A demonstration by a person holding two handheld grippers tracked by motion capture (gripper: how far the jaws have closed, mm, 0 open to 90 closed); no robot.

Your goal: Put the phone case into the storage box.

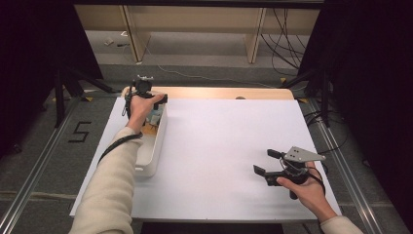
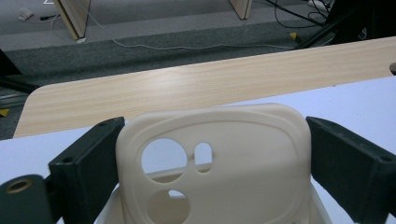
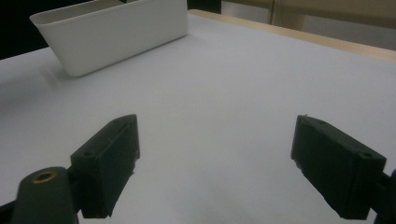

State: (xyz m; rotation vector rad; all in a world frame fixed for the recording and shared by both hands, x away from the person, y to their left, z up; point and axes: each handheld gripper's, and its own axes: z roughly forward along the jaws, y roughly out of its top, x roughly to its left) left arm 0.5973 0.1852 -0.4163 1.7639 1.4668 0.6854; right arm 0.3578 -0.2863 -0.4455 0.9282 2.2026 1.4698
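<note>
Cream phone case (image 2: 212, 163) sits squeezed between the jaws of the left gripper (image 1: 146, 97), above the white bin (image 1: 155, 146) at the far left of the table (image 1: 224, 146). Right gripper (image 1: 268, 163) waits near right, jaws wide apart. Floor tape (image 1: 79, 131) reads "5".

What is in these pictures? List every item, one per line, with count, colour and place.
phone case: 1, cream, between the left tool's jaws above the bin
bin: 1, white, left side of the sheet
sheet: 1, white, covering most of the table
table: 1, light wood, far edge bare
left tool: 1, black, over the bin's far end, shut on the case
right tool: 1, black, near right of the sheet, open
</note>
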